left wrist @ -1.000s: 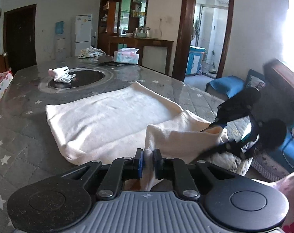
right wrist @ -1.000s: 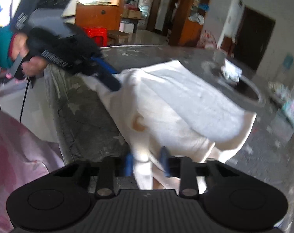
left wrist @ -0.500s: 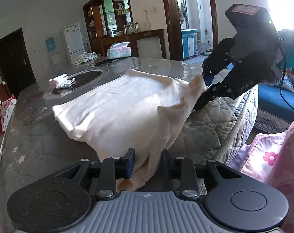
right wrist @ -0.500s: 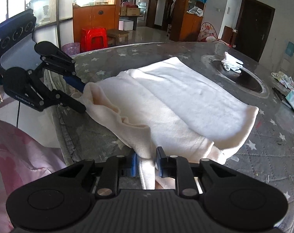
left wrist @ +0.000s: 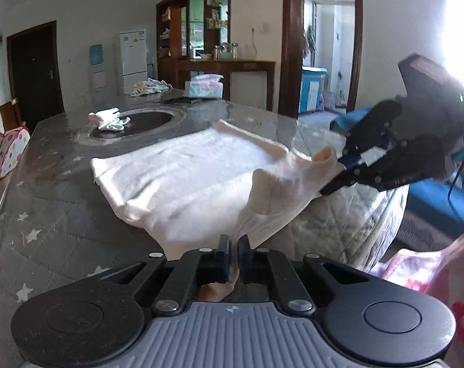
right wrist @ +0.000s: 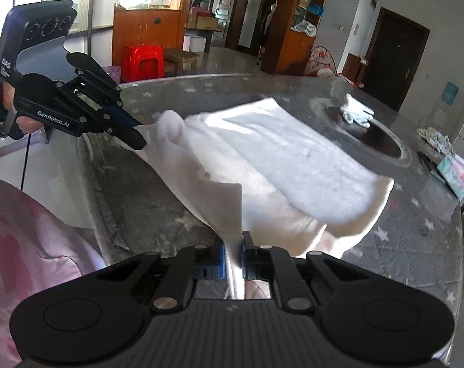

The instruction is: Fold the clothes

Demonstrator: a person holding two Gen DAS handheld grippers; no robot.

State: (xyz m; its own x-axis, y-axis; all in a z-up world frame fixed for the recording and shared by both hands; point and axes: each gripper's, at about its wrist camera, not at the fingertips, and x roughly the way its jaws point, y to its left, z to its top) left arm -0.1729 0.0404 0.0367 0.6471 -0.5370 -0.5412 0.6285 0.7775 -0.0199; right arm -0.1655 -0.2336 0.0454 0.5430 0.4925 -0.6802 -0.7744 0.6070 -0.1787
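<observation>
Cream garment stretched between clamped left gripper and right gripper.

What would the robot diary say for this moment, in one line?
step: folding | left tool: shut on cream garment | right tool: shut on cream garment | near edge lifted | rest on table
</observation>
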